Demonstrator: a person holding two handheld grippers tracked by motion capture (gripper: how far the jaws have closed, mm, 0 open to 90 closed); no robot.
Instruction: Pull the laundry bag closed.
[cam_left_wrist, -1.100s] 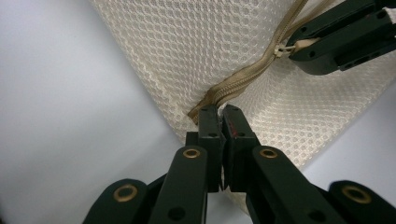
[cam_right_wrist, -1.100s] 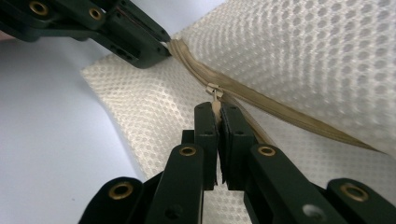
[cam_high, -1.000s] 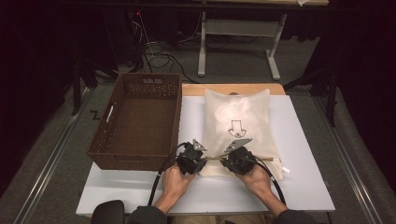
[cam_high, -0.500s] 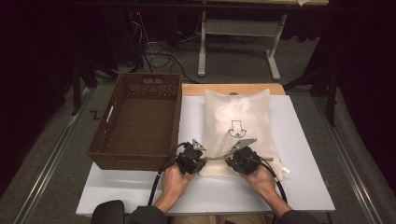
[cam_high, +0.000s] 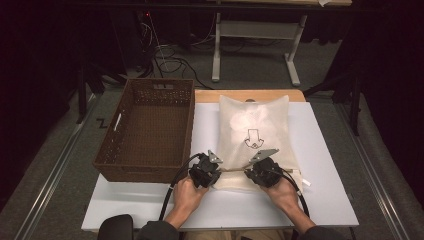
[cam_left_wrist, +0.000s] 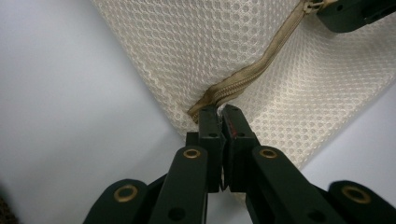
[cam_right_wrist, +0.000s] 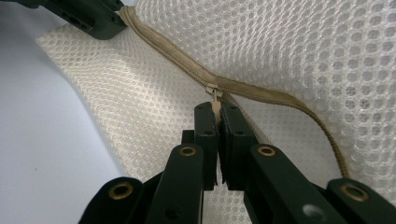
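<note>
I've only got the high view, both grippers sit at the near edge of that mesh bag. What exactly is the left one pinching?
Observer: The left gripper is shut on the end of the tan zipper at the mesh bag's corner.
Operator: And the right one?
Observer: The right gripper is shut on the pale zipper pull, partway along the zipper.
Operator: Is the zipper straight between them?
Observer: No, in the right gripper view it runs in a slight wave.
</note>
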